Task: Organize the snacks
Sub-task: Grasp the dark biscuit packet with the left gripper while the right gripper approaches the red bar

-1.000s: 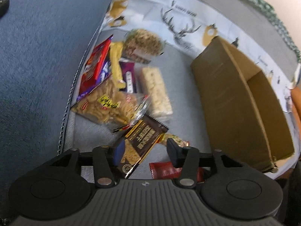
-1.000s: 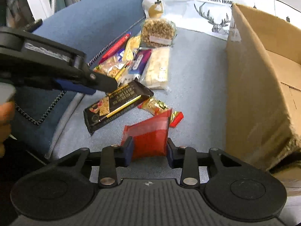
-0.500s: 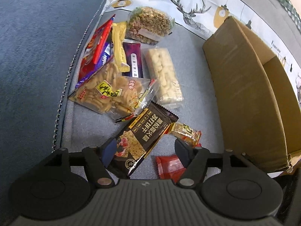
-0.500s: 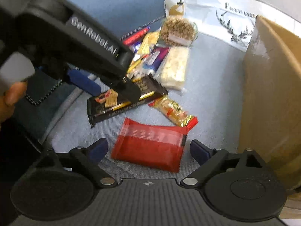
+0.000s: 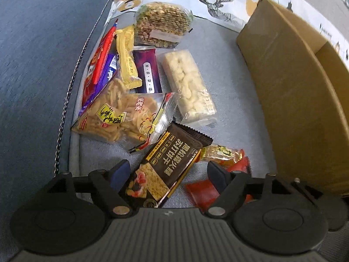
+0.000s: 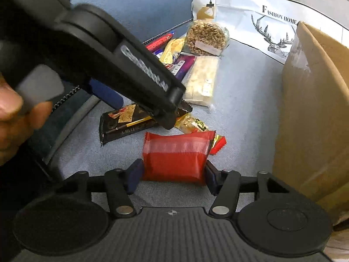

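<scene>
A dark brown cracker packet (image 5: pixel 172 163) lies on the grey sofa seat between the fingers of my left gripper (image 5: pixel 169 172). Its jaws are opening and the pads stand clear of the packet. In the right wrist view the left gripper (image 6: pixel 144 113) hovers low over that same dark packet (image 6: pixel 122 124), with a person's hand (image 6: pixel 13 118) on it. A red packet (image 6: pixel 176 157) lies flat between the fingers of my right gripper (image 6: pixel 172 174). Those jaws are closing and both pads touch the packet's ends. The red packet (image 5: pixel 202 192) also shows at the left view's lower edge.
An open cardboard box (image 5: pixel 294 87) stands at the right. A pile of snacks lies further back: a noodle-snack bag (image 5: pixel 122 118), a puffed-rice bar (image 5: pixel 187 85), a purple bar (image 5: pixel 148 69), a round grain cake (image 5: pixel 163 21). A gold candy (image 6: pixel 192 123) lies beside the red packet. A blue cushion (image 5: pixel 32 65) borders the left.
My left gripper came down closer over the dark packet and its jaws widened. My right gripper let the upright red packet fall flat, opened wide, then closed onto its two ends.
</scene>
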